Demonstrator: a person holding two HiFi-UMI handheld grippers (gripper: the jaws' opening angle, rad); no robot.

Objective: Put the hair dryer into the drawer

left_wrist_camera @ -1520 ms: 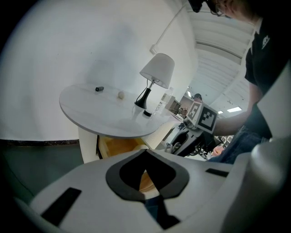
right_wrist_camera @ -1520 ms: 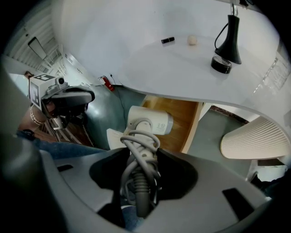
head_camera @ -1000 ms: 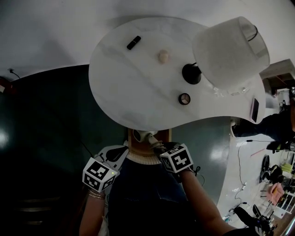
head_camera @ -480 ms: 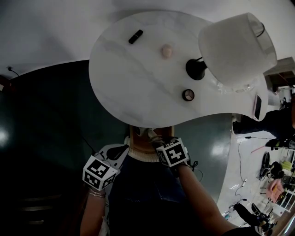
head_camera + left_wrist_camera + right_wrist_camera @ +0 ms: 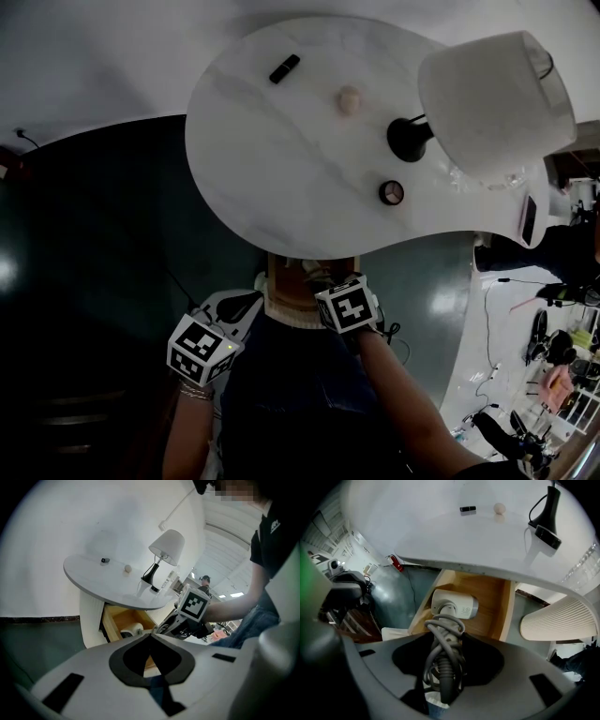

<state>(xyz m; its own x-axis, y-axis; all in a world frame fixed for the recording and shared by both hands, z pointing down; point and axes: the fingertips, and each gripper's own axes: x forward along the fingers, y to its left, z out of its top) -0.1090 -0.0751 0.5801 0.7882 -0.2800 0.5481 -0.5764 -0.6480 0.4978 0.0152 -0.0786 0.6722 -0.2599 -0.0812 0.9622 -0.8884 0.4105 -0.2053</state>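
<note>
So the right gripper (image 5: 446,644) was clamped on the handle of the white plastic hair dryer (image 5: 454,605), with the wound-up grey cord (image 5: 440,629) bunched between the jaws as well. The handle ran straight back along the jaws, and the fat barrel end sat crosswise at the far end. That barrel was already inside the walls of the open light-wood drawer (image 5: 490,595), which stuck out from under the white marble-look tabletop (image 5: 281,141). I honestly couldn't tell whether the dryer was resting on the drawer floor or hanging just above it.

The left gripper (image 5: 150,637) was off to the side with its tips pinched together and nothing in them. Its view looked across at the drawer, with the dryer's barrel showing in there.

My read: the right hand was the one doing the job, and the drawer lay dead ahead and a bit below it. The handle and cord end hung out toward the person, so it probably needed to go down and forward before letting go, or the cord might snag on the front edge.
</note>
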